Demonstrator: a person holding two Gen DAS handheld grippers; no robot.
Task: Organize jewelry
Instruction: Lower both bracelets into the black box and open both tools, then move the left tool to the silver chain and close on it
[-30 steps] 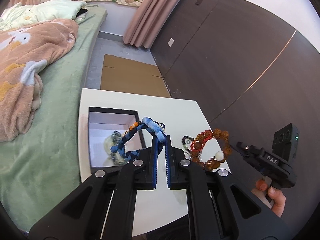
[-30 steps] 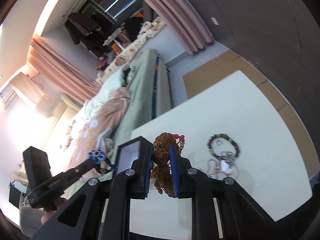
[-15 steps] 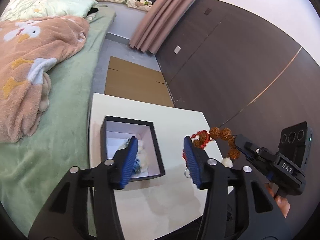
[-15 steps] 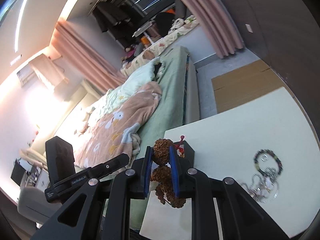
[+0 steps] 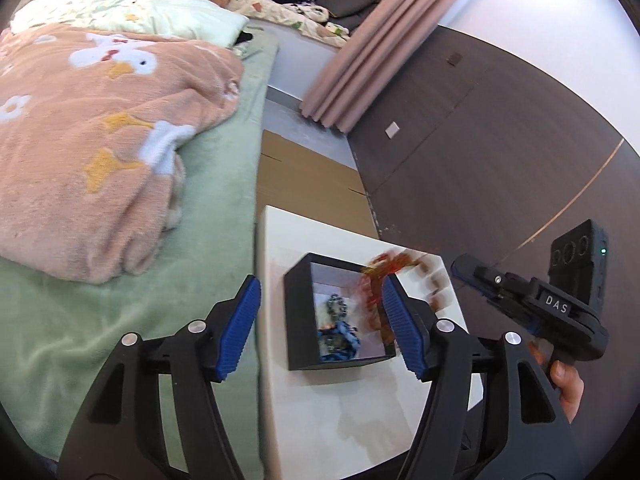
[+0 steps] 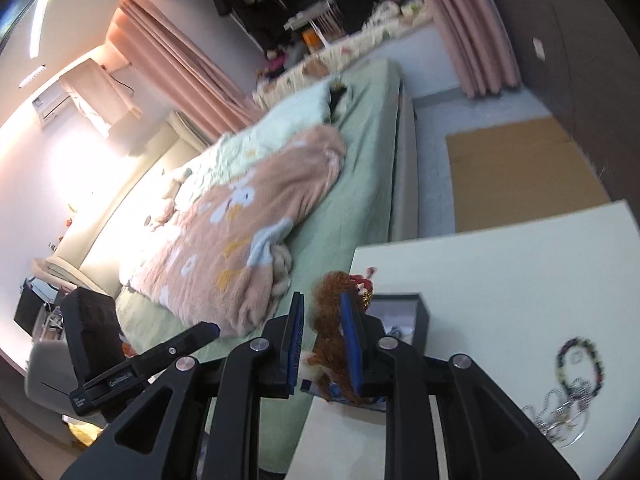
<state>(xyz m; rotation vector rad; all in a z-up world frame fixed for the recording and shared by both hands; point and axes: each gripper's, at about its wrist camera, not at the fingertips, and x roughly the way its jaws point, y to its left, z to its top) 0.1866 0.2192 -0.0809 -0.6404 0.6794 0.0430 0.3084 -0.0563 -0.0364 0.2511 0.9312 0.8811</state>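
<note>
A black box [image 5: 299, 320] with a white inside stands on the white table [image 5: 344, 420]. A blue beaded bracelet [image 5: 338, 336] lies inside it. My left gripper [image 5: 320, 328] is open and empty above the box. My right gripper [image 6: 322, 344] has parted jaws around a brown bead bracelet with red tassel [image 6: 330, 320], which looks to be dropping, blurred, over the box's right rim [image 5: 400, 276]. The box also shows in the right wrist view [image 6: 420, 316].
A dark bead bracelet [image 6: 580, 364] and silver chains [image 6: 560, 412] lie on the table's right part. A bed with a green sheet [image 5: 120, 320] and a pink blanket [image 5: 100, 160] lies left of the table. A dark wall panel [image 5: 500, 160] stands to the right.
My left gripper opened, dropped the blue bracelet into the box and pulled back. My right gripper carried the brown bracelet over the box and its jaws have parted.
</note>
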